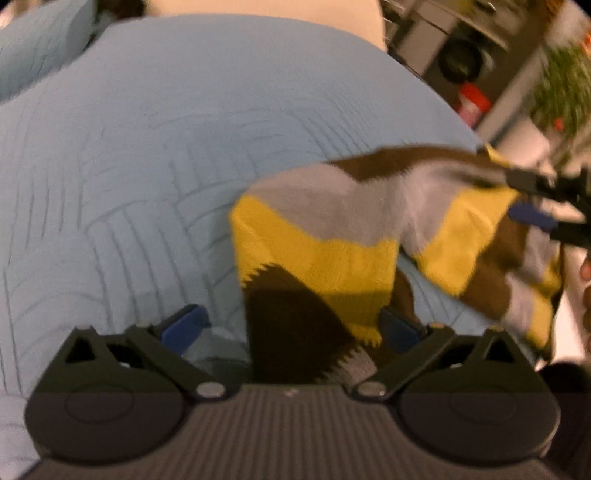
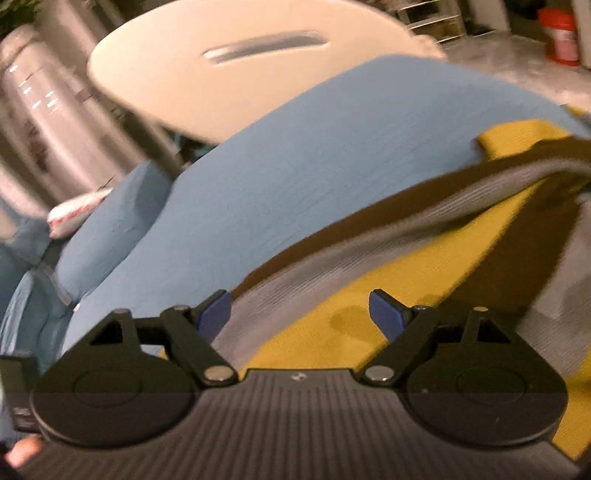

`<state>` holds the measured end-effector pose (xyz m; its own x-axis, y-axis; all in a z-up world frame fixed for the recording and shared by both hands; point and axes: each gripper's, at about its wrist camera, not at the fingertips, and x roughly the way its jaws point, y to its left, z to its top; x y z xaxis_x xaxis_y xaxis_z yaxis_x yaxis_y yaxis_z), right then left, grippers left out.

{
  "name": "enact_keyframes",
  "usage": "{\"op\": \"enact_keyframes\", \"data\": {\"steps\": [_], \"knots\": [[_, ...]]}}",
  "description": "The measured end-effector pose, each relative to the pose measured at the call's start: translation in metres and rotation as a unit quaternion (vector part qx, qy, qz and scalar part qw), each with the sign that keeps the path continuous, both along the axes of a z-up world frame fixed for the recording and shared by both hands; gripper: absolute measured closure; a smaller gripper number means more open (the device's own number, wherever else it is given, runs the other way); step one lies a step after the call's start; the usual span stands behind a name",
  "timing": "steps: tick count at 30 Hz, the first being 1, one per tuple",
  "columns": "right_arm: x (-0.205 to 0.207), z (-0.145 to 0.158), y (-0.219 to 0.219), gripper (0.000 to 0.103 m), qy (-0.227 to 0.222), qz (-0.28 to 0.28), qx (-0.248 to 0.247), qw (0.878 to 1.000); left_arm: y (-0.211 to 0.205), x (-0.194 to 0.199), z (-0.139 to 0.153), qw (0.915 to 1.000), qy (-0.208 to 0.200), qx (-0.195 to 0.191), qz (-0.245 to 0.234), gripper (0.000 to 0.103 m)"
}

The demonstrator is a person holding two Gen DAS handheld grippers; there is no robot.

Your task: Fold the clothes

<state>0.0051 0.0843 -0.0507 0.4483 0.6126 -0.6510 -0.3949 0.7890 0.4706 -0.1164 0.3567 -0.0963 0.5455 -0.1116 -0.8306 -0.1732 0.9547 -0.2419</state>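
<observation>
bedcover (image 1: 155,155): light blue, quilted
pillow (image 2: 107,229): blue, at bed's far end
round table (image 2: 229,74): white, behind bed
canister (image 2: 561,33): red, on floor

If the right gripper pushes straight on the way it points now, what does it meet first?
Most likely the striped sweater: its grey and yellow bands lie straight ahead of the open right gripper. The blue bedspread comes only beyond that. Blur makes depth uncertain.
</observation>
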Motion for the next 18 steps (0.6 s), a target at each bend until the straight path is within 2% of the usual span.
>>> {"op": "enact_keyframes", "data": {"steps": [1, 2, 4, 6, 7, 8, 10, 11, 14, 16, 17, 18], "knots": [[-0.006, -0.001, 0.006, 0.019, 0.001, 0.006, 0.001, 1.000, -0.003, 0.000, 0.002, 0.9999, -0.004, 0.004, -0.010, 0.072], [-0.015, -0.003, 0.012, 0.019, 0.003, 0.013, 0.005, 1.000, -0.001, -0.004, 0.003, 0.9998, -0.007, -0.007, -0.015, 0.082], [-0.029, -0.003, 0.020, 0.019, 0.008, 0.022, 0.012, 1.000, 0.002, -0.010, 0.006, 0.9992, -0.013, -0.029, -0.023, 0.087], [-0.034, -0.002, 0.020, 0.019, 0.016, 0.029, 0.016, 0.999, 0.004, -0.019, 0.014, 0.9978, -0.032, -0.047, -0.033, 0.088], [-0.036, -0.002, 0.020, 0.019, 0.020, 0.033, 0.018, 0.999, 0.000, -0.030, 0.025, 0.9953, -0.060, -0.054, -0.054, 0.088], [-0.034, 0.000, 0.016, 0.019, 0.024, 0.027, 0.026, 0.999, -0.007, -0.042, 0.036, 0.9909, -0.091, -0.058, -0.080, 0.089], [-0.022, 0.003, 0.009, 0.019, 0.038, 0.002, 0.048, 0.998, -0.017, -0.061, 0.047, 0.9811, -0.125, -0.082, -0.123, 0.089], [-0.013, 0.003, 0.010, 0.019, 0.050, -0.012, 0.061, 0.997, -0.026, -0.073, 0.050, 0.9725, -0.137, -0.103, -0.158, 0.089], [0.016, -0.007, 0.016, 0.019, 0.094, -0.026, 0.063, 0.993, -0.048, -0.087, 0.048, 0.9611, -0.131, -0.098, -0.223, 0.088], [0.031, -0.020, 0.030, 0.019, 0.128, -0.008, 0.025, 0.991, -0.061, -0.092, 0.044, 0.9537, -0.125, -0.079, -0.262, 0.079], [0.035, -0.027, 0.038, 0.040, 0.141, 0.013, -0.008, 0.990, -0.056, -0.092, 0.041, 0.9547, -0.125, -0.084, -0.256, 0.075], [0.035, -0.030, 0.043, 0.060, 0.131, 0.033, -0.049, 0.990, -0.051, -0.091, 0.039, 0.9559, -0.126, -0.090, -0.250, 0.063]]}}
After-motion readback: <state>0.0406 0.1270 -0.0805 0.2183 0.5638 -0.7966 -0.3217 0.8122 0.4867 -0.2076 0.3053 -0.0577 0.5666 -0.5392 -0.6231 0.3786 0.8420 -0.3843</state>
